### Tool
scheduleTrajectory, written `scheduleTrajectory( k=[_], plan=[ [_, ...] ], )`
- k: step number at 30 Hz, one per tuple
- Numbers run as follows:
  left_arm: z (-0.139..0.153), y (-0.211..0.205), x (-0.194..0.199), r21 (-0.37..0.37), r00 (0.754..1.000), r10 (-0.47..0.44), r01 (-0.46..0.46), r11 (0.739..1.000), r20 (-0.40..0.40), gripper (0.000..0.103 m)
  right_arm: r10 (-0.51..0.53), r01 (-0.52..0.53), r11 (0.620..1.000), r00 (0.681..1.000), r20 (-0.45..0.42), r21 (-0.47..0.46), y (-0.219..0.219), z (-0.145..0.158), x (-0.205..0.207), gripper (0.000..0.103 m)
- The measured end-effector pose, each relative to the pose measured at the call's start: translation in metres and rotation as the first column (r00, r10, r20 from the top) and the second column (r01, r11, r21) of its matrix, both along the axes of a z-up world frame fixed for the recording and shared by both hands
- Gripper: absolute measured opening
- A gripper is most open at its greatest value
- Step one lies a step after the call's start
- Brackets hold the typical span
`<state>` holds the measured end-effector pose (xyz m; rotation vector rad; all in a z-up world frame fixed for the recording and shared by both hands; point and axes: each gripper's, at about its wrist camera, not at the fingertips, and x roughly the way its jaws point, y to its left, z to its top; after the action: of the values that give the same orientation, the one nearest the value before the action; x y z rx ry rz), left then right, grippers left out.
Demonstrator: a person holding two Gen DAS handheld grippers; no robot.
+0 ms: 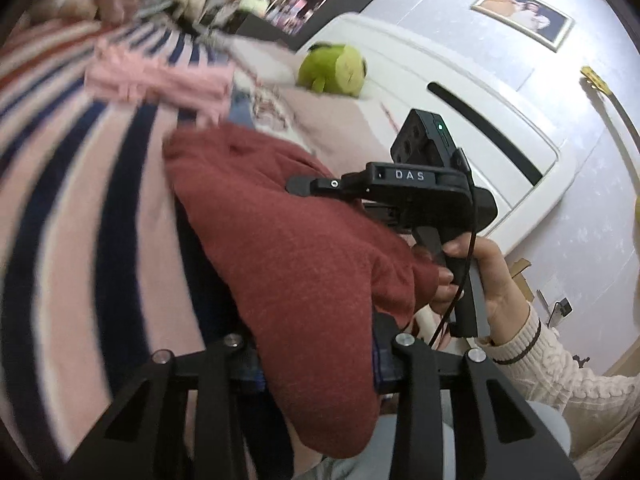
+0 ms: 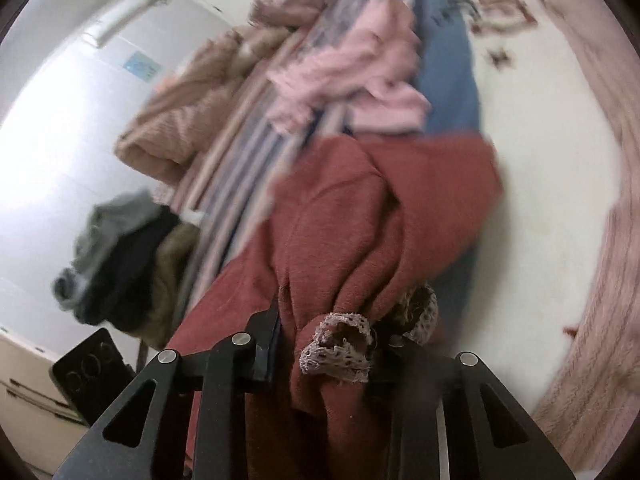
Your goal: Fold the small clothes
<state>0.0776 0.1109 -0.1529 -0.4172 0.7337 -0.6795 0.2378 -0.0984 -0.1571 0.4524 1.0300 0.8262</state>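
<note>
Left gripper [image 1: 316, 364]: clamped on the red garment [image 1: 288, 248], whose cloth bunches between the fingers and spills over them toward the lens; the fingertips themselves are buried in fabric.

Right gripper [image 2: 332, 344]: closed on the same red garment [image 2: 360, 220], a lace-trimmed edge [image 2: 340, 356] gathered at the jaws. In the left view it appears side-on, gripped by a hand [image 1: 480, 276] in a cream knit sleeve [image 1: 560, 364].

Red garment: one piece, held off the bed at both ends, hanging in folds between the two grippers above the bedding.

Count: two grippers, one red garment, one pink garment [image 2: 352, 80], one tan knit [image 2: 192, 112], one dark heap of clothes [image 2: 120, 260], one green plush toy [image 1: 336, 68].

Bedding: a striped blanket [image 1: 80, 184] in pink, navy and white runs under the clothes; beside it lies a blue cloth [image 2: 448, 92] and a white and pink cover [image 2: 560, 160] with a printed motif.

Pink garment: crumpled on the stripes, just beyond the red one.

Surroundings: white headboard [image 1: 460, 92] behind the plush, a framed picture [image 1: 524, 14] on the wall, shelves [image 1: 296, 4] at the far end, blurred.

In the way: the red cloth fills the middle of both views and hides the bedding directly beneath it.
</note>
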Motion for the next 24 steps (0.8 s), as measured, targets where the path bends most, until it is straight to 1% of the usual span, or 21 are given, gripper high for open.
scheduleTrajectory(
  k=[1, 4, 7, 8, 9, 11, 12, 14, 15, 16, 17, 18, 19, 20, 22, 24],
  plan=[
    [0.013, 0.004, -0.002, 0.013, 1.000, 0.003, -0.003, 1.000, 0.027, 0.032, -0.002, 0.002, 1.000, 1.000, 0.019, 0.020, 0.003, 0.011, -0.001, 0.024],
    [0.066, 0.021, -0.009, 0.075, 0.992, 0.016, -0.026, 0.997, 0.129, 0.032, -0.008, 0.001, 0.997, 0.995, 0.095, 0.076, 0.018, 0.057, -0.007, 0.024],
    [0.127, 0.049, -0.021, 0.108, 0.974, 0.044, -0.069, 0.992, 0.223, 0.032, -0.002, -0.020, 0.992, 0.985, 0.171, 0.127, 0.044, 0.112, -0.013, 0.024],
    [0.146, 0.060, -0.027, 0.116, 0.966, 0.059, -0.091, 0.989, 0.252, 0.032, 0.006, -0.037, 0.989, 0.978, 0.210, 0.144, 0.059, 0.138, -0.018, 0.023],
    [0.168, 0.074, -0.035, 0.129, 0.954, 0.076, -0.117, 0.985, 0.289, 0.032, 0.014, -0.051, 0.988, 0.971, 0.238, 0.149, 0.068, 0.154, -0.022, 0.023],
    [0.200, 0.096, -0.049, 0.150, 0.934, 0.106, -0.165, 0.975, 0.341, 0.032, 0.031, -0.084, 0.982, 0.954, 0.298, 0.168, 0.092, 0.191, -0.032, 0.023],
    [0.218, 0.111, -0.058, 0.164, 0.923, 0.124, -0.195, 0.967, 0.365, 0.032, 0.047, -0.112, 0.978, 0.941, 0.334, 0.178, 0.112, 0.215, -0.037, 0.023],
    [0.246, 0.141, -0.076, 0.173, 0.903, 0.175, -0.259, 0.950, 0.392, 0.032, 0.071, -0.150, 0.970, 0.929, 0.363, 0.192, 0.141, 0.240, -0.044, 0.023],
    [0.256, 0.156, -0.084, 0.170, 0.895, 0.199, -0.285, 0.943, 0.399, 0.032, 0.099, -0.184, 0.964, 0.919, 0.383, 0.193, 0.166, 0.258, -0.048, 0.023],
    [0.265, 0.170, -0.091, 0.169, 0.887, 0.222, -0.311, 0.935, 0.404, 0.032, 0.115, -0.203, 0.960, 0.913, 0.391, 0.192, 0.179, 0.265, -0.051, 0.023],
    [0.273, 0.185, -0.099, 0.169, 0.879, 0.247, -0.339, 0.925, 0.409, 0.032, 0.143, -0.234, 0.954, 0.905, 0.401, 0.188, 0.206, 0.277, -0.055, 0.023],
    [0.280, 0.203, -0.107, 0.171, 0.869, 0.280, -0.374, 0.912, 0.408, 0.032, 0.163, -0.254, 0.949, 0.900, 0.403, 0.184, 0.223, 0.284, -0.057, 0.023],
    [0.284, 0.218, -0.112, 0.170, 0.863, 0.307, -0.400, 0.901, 0.402, 0.032, 0.186, -0.277, 0.942, 0.899, 0.396, 0.187, 0.246, 0.290, -0.059, 0.023],
    [0.287, 0.233, -0.118, 0.167, 0.858, 0.332, -0.421, 0.891, 0.391, 0.032, 0.200, -0.291, 0.937, 0.902, 0.383, 0.195, 0.260, 0.293, -0.059, 0.023],
    [0.284, 0.268, -0.129, 0.140, 0.849, 0.393, -0.463, 0.875, 0.352, 0.032, 0.239, -0.324, 0.923, 0.906, 0.350, 0.207, 0.298, 0.296, -0.059, 0.024],
    [0.269, 0.301, -0.132, 0.138, 0.845, 0.449, -0.501, 0.854, 0.292, 0.033, 0.280, -0.343, 0.926, 0.904, 0.322, 0.159, 0.340, 0.287, -0.060, 0.024]
  ],
)
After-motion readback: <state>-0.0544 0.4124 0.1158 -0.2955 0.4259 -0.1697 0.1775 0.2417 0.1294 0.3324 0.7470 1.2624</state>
